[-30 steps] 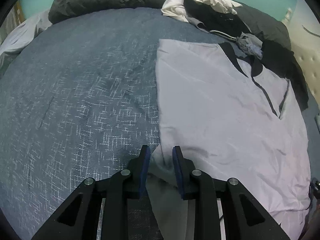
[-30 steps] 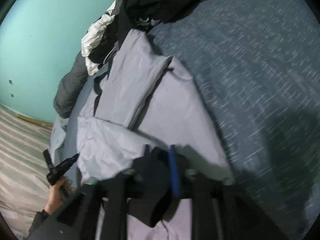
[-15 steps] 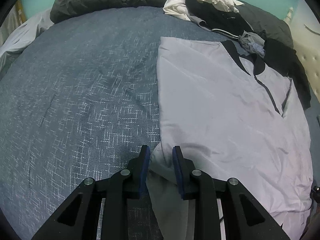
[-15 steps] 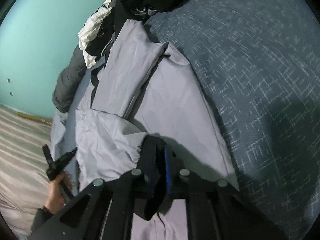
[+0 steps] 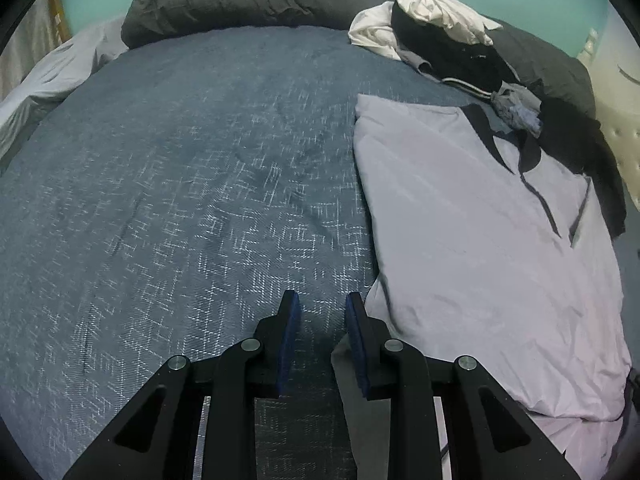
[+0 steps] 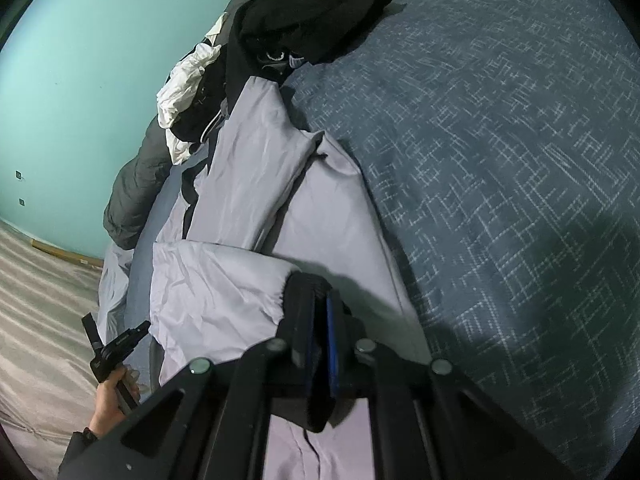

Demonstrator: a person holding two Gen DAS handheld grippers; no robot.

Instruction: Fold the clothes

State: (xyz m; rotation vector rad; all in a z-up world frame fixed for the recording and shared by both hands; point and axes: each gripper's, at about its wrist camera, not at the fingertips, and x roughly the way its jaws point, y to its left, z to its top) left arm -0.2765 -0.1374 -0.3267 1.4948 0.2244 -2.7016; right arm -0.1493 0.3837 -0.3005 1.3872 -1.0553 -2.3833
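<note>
**Shirt on the bed, R side pinched**

We see the light purple shirt point(image 5: 472, 240) lying flat on the blue bed cover point(image 5: 180, 200), near the bed's R edge. A pile of black & white clothes point(image 5: 436, 36) sits by the far edge, touching the shirt's collar. Our left gripper point(image 5: 318, 304) is spread a bit w/ nothing in it; its R finger sits just beside the shirt's corner. Our right gripper point(image 6: 320, 300) has just closed & is pinching the shirt's dark cuff point(image 6: 304, 284).
</note>
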